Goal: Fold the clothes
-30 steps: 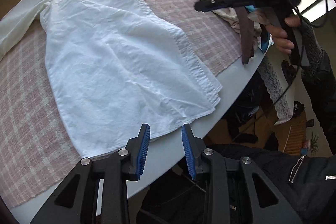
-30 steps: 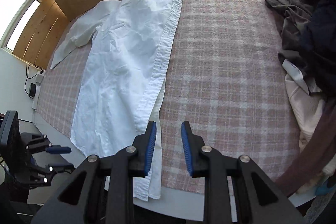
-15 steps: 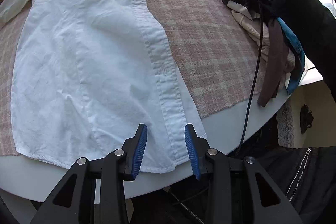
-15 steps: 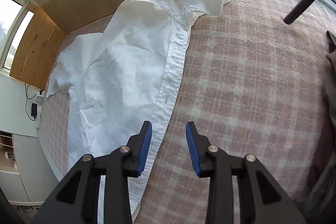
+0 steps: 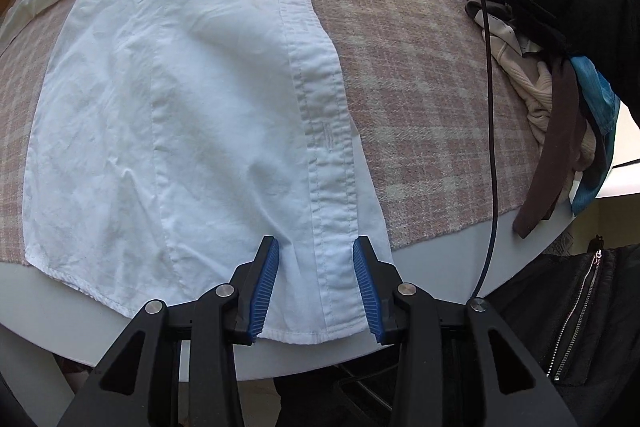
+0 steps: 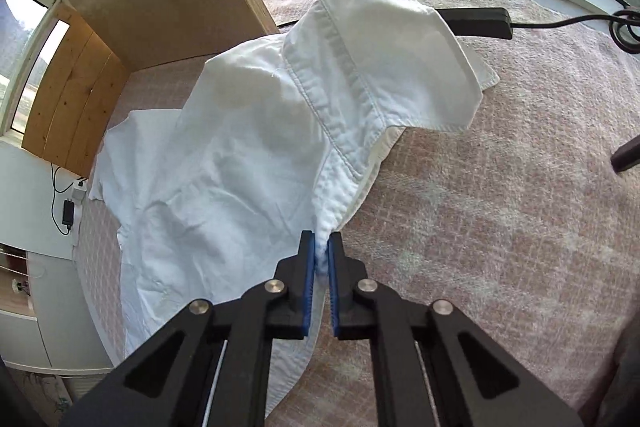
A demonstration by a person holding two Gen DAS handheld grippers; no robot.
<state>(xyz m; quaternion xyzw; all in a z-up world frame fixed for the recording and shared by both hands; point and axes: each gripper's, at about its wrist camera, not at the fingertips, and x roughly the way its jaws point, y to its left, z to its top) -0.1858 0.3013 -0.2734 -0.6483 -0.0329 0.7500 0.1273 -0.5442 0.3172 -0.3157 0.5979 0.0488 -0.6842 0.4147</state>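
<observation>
Fuzzy plaid blanket (image 5: 420, 99): right gripper (image 6: 321, 259) pinches the crinkled white shirt (image 5: 180, 107); left gripper (image 5: 315, 283) spread, empty.

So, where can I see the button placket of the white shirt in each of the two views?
Left wrist view: the button placket runs from top centre down to the hem, ending between the open fingers of the left claw.
Right wrist view: the placket descends from the collar into the right claw, which is shut on it.
Shared landmark: the pink checked cloth under the shirt.
</observation>
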